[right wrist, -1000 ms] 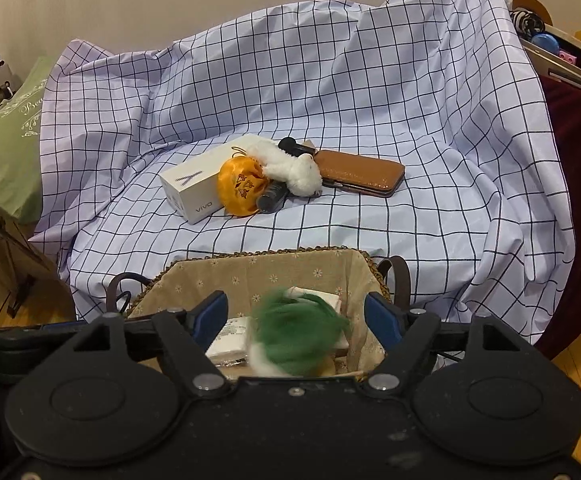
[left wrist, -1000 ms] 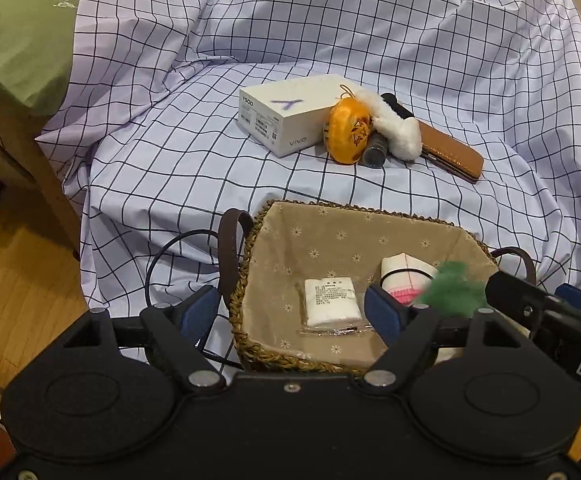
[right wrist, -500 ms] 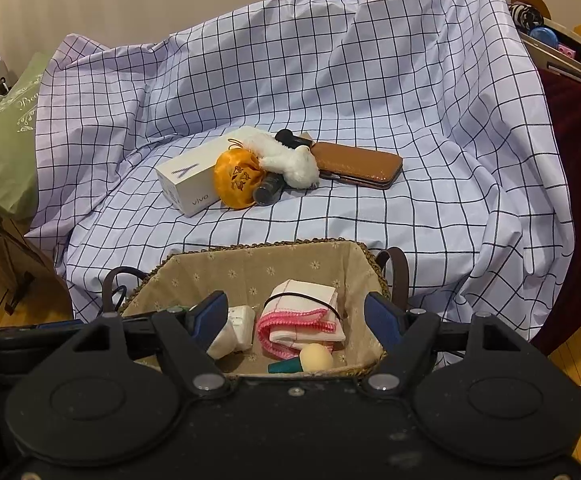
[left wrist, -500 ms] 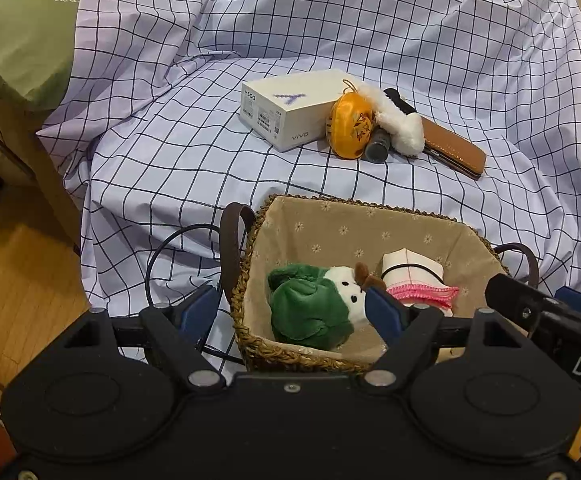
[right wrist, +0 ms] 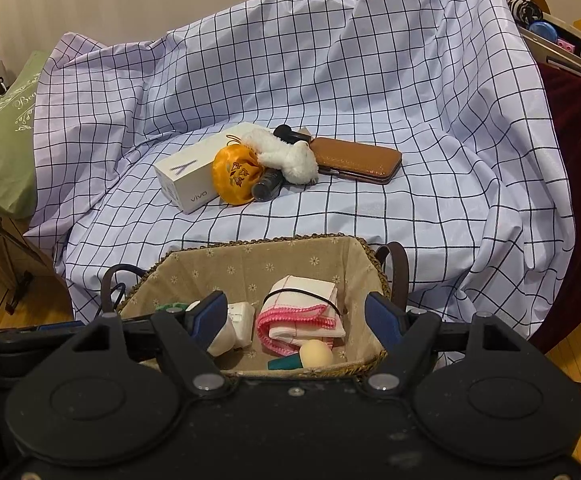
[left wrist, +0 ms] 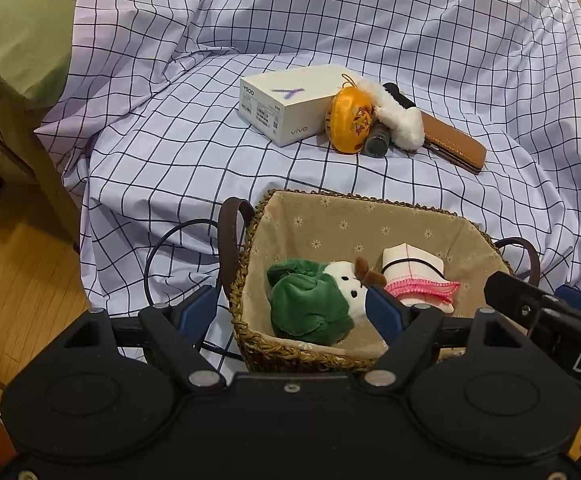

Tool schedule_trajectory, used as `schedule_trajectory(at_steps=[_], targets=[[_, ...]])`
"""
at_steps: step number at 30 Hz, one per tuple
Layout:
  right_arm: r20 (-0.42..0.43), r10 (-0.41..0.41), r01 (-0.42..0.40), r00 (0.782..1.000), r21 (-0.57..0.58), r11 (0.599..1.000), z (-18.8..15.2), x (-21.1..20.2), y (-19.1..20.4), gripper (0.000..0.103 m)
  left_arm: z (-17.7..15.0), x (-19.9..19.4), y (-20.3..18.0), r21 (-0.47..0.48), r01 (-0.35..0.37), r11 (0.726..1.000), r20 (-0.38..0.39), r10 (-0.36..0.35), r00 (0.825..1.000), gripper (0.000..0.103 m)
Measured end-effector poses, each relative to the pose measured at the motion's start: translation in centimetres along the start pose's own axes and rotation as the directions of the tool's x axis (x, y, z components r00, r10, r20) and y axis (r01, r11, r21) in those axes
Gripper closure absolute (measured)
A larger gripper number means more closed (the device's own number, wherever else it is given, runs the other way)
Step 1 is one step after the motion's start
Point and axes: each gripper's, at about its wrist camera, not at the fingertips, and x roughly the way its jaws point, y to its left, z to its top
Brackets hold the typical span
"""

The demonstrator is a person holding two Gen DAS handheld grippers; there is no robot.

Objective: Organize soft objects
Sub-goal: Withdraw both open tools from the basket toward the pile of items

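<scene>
Woven straw basket (left wrist: pixel 290 354), cloth-lined; glossy satin pouch (left wrist: pixel 349 118); matt checked sheet (left wrist: pixel 178 148).

A home: sheet-draped sofa (right wrist: pixel 370 80) (checked), green pillow (left wrist: pixel 14 28).

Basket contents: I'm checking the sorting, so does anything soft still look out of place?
Yes. The orange pouch and white plush still lie among hard items on the checked sheet, outside the basket.

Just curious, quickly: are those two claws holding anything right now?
Left gripper: open, holding nothing.
Right gripper: open, holding nothing.
</scene>
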Motion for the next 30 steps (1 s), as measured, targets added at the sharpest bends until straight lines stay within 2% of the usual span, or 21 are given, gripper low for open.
schedule_trajectory(at_steps=[5,21,30], targets=[[-0.003,0.002,-0.002,1.000,-0.001,1.000,-0.1,0.0,0.0,0.027,-0.1,0.0,-0.1,0.001,-0.001,1.000,-0.001,0.001,1.000,0.020],[-0.022,-0.003,0.003,1.000,0.019,1.000,-0.2,0.9,-0.5,0.023,0.0,0.7,-0.2,0.014,0.004,1.000,-0.020,-0.004,1.000,0.017],[-0.032,-0.025,0.026,0.999,0.052,0.998,1.1,2.3,-1.3,0.021,1.1,1.5,0.4,0.007,-0.010,1.000,-0.021,0.010,1.000,0.017]])
